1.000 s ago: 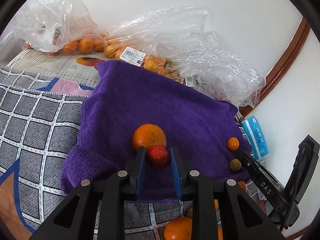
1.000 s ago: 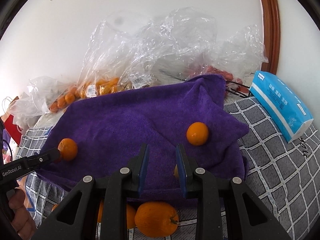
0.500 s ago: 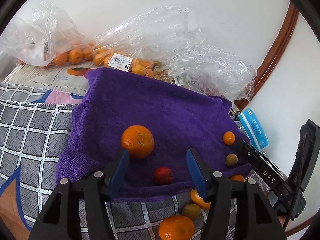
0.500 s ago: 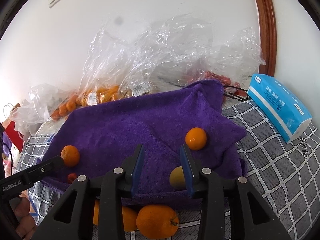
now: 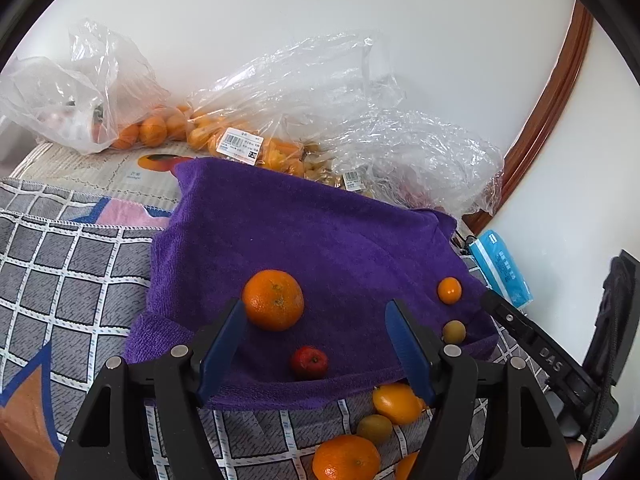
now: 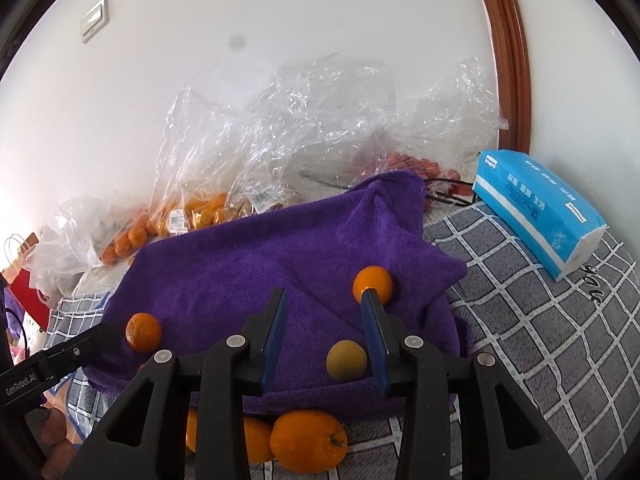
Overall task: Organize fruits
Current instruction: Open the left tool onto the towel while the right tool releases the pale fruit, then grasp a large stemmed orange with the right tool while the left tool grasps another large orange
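A purple towel (image 5: 320, 240) holds the fruit. My left gripper (image 5: 315, 308) hangs over its near edge with its jaws opening. A small red fruit (image 5: 309, 362) lies loose on the towel between them, and a large orange (image 5: 273, 299) sits by the left fingertip. Further right are a small orange (image 5: 449, 290) and a yellow-green fruit (image 5: 454, 332). My right gripper (image 6: 324, 294) is open a little. The yellow-green fruit (image 6: 346, 360) rests on the towel beside its right finger, not squeezed. The small orange (image 6: 372, 284) sits just past that fingertip.
Several loose oranges (image 6: 308, 440) and a small greenish fruit (image 5: 374, 428) lie on the grey checked blanket (image 6: 540, 340) under the towel's near edge. Clear plastic bags of oranges (image 5: 160, 132) line the wall. A blue tissue pack (image 6: 540, 208) lies on the right.
The left jaws have opened and let go of the red fruit, which now lies on the towel. The right jaws parted slightly, leaving the yellow-green fruit on the towel.
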A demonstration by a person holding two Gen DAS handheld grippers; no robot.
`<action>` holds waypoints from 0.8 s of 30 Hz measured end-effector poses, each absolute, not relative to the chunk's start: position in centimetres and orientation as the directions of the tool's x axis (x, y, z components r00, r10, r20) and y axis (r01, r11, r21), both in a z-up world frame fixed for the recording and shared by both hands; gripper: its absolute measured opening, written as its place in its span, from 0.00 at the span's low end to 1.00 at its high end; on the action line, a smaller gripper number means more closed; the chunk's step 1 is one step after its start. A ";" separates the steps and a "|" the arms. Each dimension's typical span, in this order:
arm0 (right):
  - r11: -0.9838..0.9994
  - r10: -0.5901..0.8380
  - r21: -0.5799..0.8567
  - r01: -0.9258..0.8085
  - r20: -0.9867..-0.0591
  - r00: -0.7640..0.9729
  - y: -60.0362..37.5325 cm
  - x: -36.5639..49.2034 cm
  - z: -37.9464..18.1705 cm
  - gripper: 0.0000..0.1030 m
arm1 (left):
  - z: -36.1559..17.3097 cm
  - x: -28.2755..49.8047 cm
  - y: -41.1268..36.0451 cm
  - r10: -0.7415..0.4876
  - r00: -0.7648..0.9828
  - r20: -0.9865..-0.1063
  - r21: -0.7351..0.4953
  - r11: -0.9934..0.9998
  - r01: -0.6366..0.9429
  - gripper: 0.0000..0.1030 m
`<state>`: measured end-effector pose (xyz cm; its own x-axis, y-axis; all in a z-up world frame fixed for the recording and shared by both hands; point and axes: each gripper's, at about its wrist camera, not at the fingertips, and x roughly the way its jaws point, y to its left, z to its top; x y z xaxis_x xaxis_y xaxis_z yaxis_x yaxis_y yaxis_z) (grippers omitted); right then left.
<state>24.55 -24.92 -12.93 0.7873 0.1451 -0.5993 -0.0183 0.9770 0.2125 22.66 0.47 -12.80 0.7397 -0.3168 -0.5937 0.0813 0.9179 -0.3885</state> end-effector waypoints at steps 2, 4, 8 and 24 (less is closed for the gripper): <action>0.977 0.145 0.213 -0.017 -0.599 0.788 -25.0 23.8 -12.4 0.39 | -12.6 22.6 0.6 -0.313 0.743 -0.591 -0.390 0.918 0.077 0.69; 0.981 0.127 0.196 -0.010 -0.596 0.793 -25.2 22.9 -11.9 0.45 | -12.3 22.4 0.8 -0.324 0.746 -0.581 -0.405 0.911 0.080 0.69; 0.986 0.112 0.168 -0.011 -0.602 0.791 -25.5 21.1 -11.3 0.46 | -11.6 21.8 1.3 -0.324 0.765 -0.557 -0.418 0.905 0.079 0.69; 0.976 0.213 0.175 -0.127 -0.677 0.705 -23.1 18.0 -14.8 0.44 | -9.2 17.8 4.1 -0.219 0.775 -0.593 -0.317 0.948 0.025 0.69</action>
